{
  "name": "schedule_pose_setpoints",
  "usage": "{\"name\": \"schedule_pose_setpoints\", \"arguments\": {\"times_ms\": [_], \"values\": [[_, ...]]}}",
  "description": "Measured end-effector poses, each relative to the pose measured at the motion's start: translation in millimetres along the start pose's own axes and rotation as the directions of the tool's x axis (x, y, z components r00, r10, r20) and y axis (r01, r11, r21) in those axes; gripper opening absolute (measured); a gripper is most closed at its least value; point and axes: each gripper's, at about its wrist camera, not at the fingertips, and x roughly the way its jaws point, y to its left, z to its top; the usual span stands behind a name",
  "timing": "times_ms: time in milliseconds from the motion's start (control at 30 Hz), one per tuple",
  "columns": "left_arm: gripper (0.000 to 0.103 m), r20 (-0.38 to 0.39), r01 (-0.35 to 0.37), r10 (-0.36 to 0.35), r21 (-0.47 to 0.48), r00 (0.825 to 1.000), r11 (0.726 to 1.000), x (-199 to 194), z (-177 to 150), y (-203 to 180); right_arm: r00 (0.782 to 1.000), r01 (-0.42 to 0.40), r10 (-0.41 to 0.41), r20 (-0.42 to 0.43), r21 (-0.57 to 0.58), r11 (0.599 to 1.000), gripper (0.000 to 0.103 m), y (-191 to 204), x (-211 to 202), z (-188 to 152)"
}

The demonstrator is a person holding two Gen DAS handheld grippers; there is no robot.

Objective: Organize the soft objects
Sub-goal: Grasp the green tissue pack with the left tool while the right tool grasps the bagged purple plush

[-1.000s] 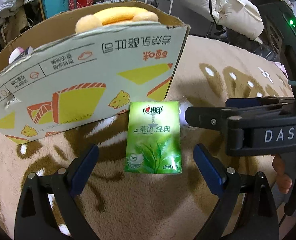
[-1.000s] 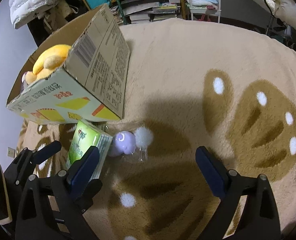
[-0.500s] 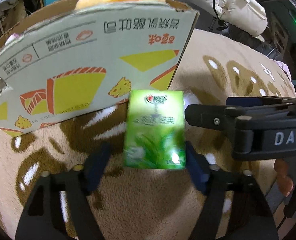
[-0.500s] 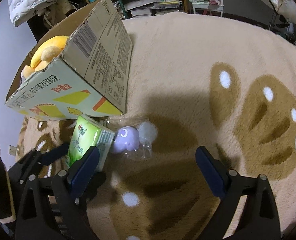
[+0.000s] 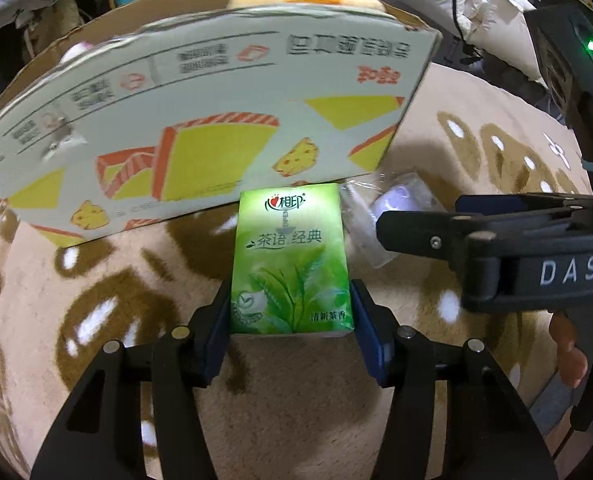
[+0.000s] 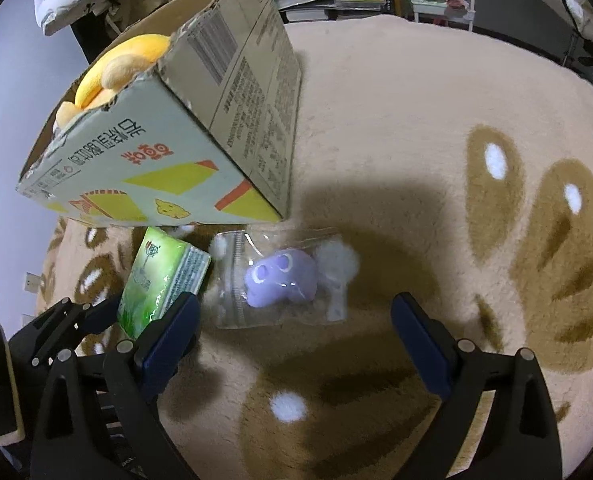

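Closing on the green tissue pack (image 5: pixel 292 260) at lower centre of the left wrist view, our left claw (image 5: pixel 291 330) has both pads against its sides. The pack lies on the tan rug (image 6: pixel 396 120), below the cardboard box (image 5: pixel 216 100) holding a yellow plush (image 6: pixel 116 64). Our right claw (image 6: pixel 296 344) stands released over a bagged purple toy (image 6: pixel 280 280).

Tissue pack (image 5: pixel 290 260): I see a green, leaf-printed soft pack lying flat on the beige rug, one end at the box's base.
Purple plush (image 6: pixel 280 280): small toy with white fluff, sealed in a clear bag, flat on the rug just beside the pack.
Cardboard box (image 5: pixel 216 128): open-topped, printed with yellow cheese wedges.
Yellow plush (image 6: pixel 120 64): inside the box, poking above its rim.
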Motion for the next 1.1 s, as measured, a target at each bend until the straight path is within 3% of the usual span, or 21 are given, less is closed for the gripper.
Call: {"name": "schedule_pose_setpoints", "arguments": {"times_ms": [333, 533, 667, 767, 900, 1100], "values": [[0.054, -0.029, -0.086, 0.085, -0.037, 0.996, 0.996, 2.4, -3.7, 16.3, 1.0, 0.007, -0.008, -0.02, -0.056, 0.998, 0.101, 14.0, 17.2, 5.6], [0.054, -0.033, -0.08, 0.078, -0.066, 0.996, 0.995, 0.0, -6.4, 22.3, 0.999, 0.019, -0.021, -0.027, -0.051, 0.999, 0.101, 13.1, 23.5, 7.0], [0.054, -0.033, -0.081, 0.079, -0.064, 0.996, 0.995, 0.0, -9.5, 24.9, 0.996, 0.08, -0.084, -0.035, -0.108, 0.991, 0.101, 22.8, 31.3, 6.2], [0.054, -0.033, -0.079, 0.077, -0.064, 0.997, 0.995, 3.5, -9.0, 24.0, 0.992, 0.113, -0.117, -0.036, -0.107, 0.988, 0.095, 26.2, 34.2, 7.6], [0.052, -0.027, -0.069, 0.066, -0.102, 0.997, 0.992, 3.4, -9.1, 30.5, 0.991, 0.128, -0.131, -0.019, -0.101, 0.987, 0.08, 28.9, 32.6, 10.3], [0.052, -0.037, -0.101, 0.099, -0.069, 0.994, 0.993, -0.8, -14.9, 24.7, 0.99, 0.141, -0.141, 0.005, -0.125, 0.982, 0.075, 34.9, 29.0, 10.6]]}}
